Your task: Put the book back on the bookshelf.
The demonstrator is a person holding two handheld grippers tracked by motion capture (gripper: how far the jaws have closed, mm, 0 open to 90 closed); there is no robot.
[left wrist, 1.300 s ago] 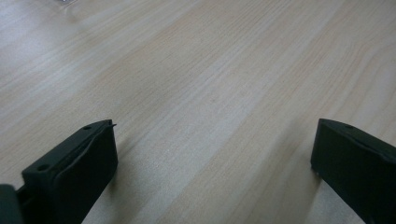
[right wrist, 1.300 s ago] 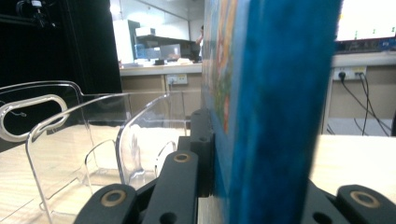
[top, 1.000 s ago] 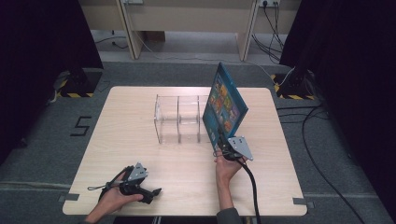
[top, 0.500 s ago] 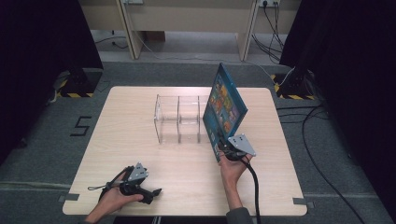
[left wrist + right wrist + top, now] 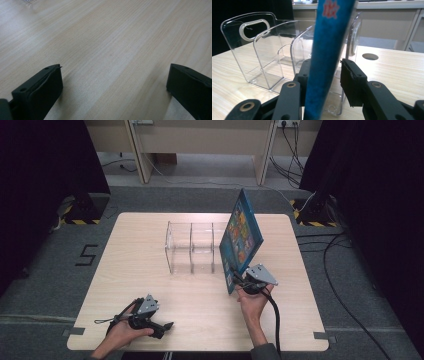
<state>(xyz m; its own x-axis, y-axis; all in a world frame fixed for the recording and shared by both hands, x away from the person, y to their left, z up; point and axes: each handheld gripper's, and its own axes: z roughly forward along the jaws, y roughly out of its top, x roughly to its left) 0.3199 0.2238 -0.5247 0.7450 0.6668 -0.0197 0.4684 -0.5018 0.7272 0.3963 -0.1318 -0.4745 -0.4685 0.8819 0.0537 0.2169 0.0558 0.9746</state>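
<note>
My right gripper [image 5: 245, 284], black and two-jawed with a grey three-cornered plate on top, is clamped on the lower edge of a thin blue hardcover picture book [image 5: 241, 237]; in the right gripper view the jaws press both faces of the blue book [image 5: 327, 55]. The book is held on edge, tilted, its colourful cover facing left, raised above the light wooden table [image 5: 150, 245] just beside the right end of a clear plastic three-slot divider rack [image 5: 192, 247], whose curved transparent walls [image 5: 262, 50] stand directly behind the book. Handling, as I judge it: stiff boards, light to moderate weight, glossy cover likely to slip, so the lever from a corner hold may let it swing; a hold nearer the middle of the bottom edge or spine would steady it. The rack looks light and may slide if bumped. My left gripper [image 5: 150, 317] rests low at the near left of the table, well apart from the rack, its jaws spread wide over bare wood [image 5: 112, 50], holding nothing.
</note>
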